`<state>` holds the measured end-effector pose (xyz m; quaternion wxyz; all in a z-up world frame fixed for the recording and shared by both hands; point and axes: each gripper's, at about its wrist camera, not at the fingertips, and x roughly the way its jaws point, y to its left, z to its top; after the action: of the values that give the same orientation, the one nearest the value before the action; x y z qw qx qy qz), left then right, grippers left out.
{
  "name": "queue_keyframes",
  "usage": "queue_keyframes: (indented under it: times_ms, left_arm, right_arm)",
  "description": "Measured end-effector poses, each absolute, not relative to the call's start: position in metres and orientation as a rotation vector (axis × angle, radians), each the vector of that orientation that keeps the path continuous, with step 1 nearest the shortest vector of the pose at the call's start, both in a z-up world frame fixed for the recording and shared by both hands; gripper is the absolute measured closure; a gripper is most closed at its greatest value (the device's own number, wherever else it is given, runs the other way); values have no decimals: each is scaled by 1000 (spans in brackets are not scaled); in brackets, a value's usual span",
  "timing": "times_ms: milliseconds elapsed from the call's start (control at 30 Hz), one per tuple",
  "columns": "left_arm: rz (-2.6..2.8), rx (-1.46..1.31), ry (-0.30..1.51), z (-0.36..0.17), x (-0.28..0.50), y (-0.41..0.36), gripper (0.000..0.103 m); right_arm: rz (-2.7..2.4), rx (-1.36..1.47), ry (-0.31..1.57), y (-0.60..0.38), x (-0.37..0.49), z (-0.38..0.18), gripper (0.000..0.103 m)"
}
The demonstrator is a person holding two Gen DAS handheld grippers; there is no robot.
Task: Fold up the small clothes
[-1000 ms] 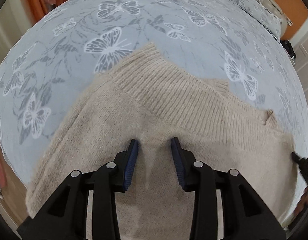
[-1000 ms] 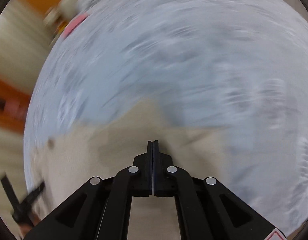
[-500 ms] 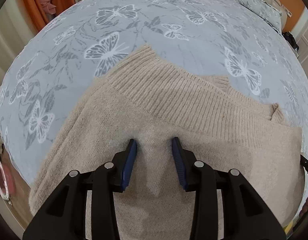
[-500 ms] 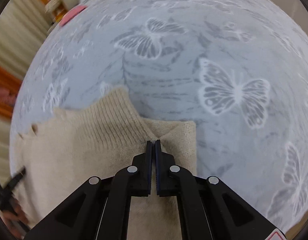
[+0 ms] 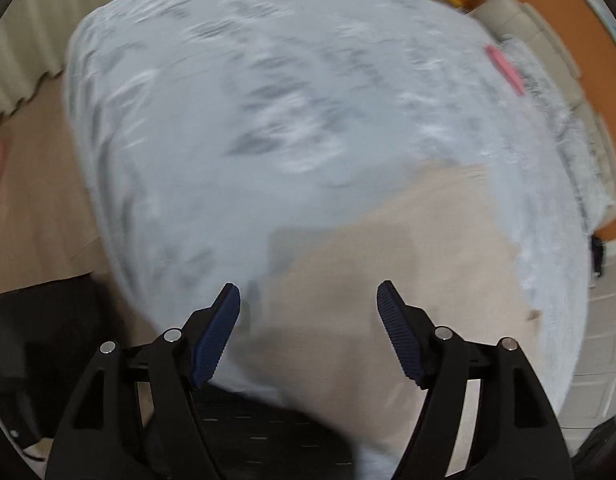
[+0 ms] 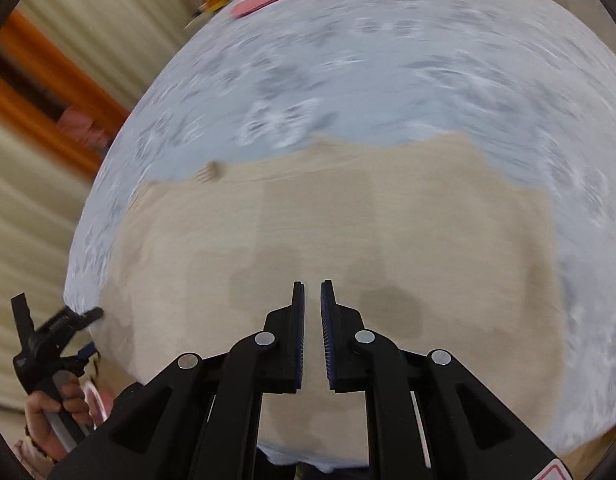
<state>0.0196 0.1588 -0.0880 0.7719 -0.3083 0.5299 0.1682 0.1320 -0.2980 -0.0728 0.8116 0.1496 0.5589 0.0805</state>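
One beige knit sweater (image 6: 347, 232), folded flat, blurred, on butterfly-print bedspread (image 6: 387, 60)

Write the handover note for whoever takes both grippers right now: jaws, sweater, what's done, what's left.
Left gripper: jaws have just been opening and stand wide, nothing between them, over the near left edge of the sweater.
Right gripper: jaws have just been opening to a narrow gap, nothing pinched, above the middle of the sweater.
Sweater: beige knit, lying flat on the butterfly bedspread, released by both grippers. Both views are blurred, so the exact fold lines cannot be read.
Done: it seems at least partly folded and laid down.
Left: check the shape, then probably another fold. A pink item lies at the bed's far end.
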Motion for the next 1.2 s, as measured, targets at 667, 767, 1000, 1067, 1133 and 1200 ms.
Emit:
queue_keyframes:
  times_ms: [667, 767, 1000, 1067, 1133, 1200]
  left_arm:
    - [259, -770, 1252, -118, 10, 175, 22]
    - [260, -760, 1251, -118, 9, 176, 21]
    - [284, -773, 1277, -119, 7, 160, 19]
    - [299, -781, 1272, -120, 7, 158, 19]
    - [305, -773, 1270, -120, 8, 157, 19]
    - [294, -735, 1264, -117, 10, 155, 28]
  right_arm:
    - [-140, 454, 1146, -378, 58, -67, 60]
    - [-312, 565, 1192, -449, -10, -83, 58]
    - [-223, 847, 1130, -471, -43, -109, 43]
    - [-204, 833, 1139, -463, -29, -119, 45]
    - [-177, 863, 1146, -458, -20, -123, 83]
    - [-169, 854, 1059, -458, -28, -103, 84]
